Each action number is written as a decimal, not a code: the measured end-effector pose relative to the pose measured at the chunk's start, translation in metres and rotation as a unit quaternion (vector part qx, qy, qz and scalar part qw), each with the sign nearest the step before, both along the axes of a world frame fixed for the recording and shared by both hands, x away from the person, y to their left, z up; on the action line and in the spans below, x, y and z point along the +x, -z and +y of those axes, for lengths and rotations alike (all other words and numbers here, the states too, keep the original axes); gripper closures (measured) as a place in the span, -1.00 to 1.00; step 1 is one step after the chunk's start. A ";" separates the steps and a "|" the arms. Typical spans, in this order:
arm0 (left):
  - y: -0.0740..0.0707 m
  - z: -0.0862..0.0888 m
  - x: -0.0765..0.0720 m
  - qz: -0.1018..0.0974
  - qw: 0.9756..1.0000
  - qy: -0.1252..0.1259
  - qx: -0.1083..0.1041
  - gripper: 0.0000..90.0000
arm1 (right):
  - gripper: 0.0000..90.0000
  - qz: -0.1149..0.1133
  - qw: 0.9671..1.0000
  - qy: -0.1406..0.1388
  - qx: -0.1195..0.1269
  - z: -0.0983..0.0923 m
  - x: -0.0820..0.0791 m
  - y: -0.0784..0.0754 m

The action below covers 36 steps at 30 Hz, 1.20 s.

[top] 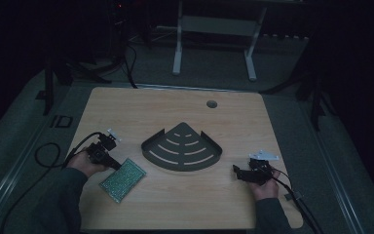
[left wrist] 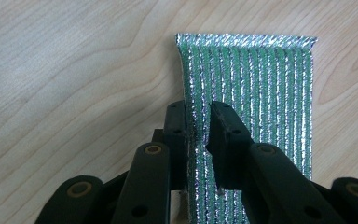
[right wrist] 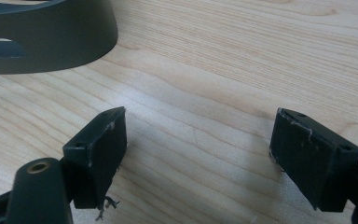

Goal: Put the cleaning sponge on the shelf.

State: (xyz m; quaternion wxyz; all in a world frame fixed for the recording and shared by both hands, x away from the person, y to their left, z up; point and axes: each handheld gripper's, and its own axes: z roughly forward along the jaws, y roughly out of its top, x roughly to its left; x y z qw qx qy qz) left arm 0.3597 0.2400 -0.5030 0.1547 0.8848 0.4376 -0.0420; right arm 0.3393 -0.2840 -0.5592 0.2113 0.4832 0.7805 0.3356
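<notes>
The left hand-held gripper (left wrist: 198,126) is clenched on the near edge of the green glittery sponge (left wrist: 251,102), which lies flat on the tabletop (top: 175,204) at lower left of the high view, likely to lift it. The right hand-held gripper (right wrist: 198,154) hangs released, waiting beside the dark slotted tray (top: 182,148) at centre.

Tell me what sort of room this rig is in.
Probably a dim lab or recording workspace, not a home: a bare wooden table with a cable hole, black stands beside it, and a white desk frame behind.
</notes>
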 end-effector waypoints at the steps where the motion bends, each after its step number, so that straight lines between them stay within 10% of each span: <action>1: 0.000 0.000 0.000 0.002 1.000 -0.001 -0.001 0.70 | -0.59 0.000 1.000 0.000 0.000 0.000 0.000 0.000; 16: 0.008 -0.003 0.004 0.026 1.000 0.000 0.017 0.59 | -0.59 0.000 1.000 0.000 0.000 0.000 0.000 0.000; 36: 0.009 0.008 -0.002 0.041 0.999 -0.015 -0.020 0.44 | -0.59 0.000 1.000 0.000 0.000 0.000 0.000 0.000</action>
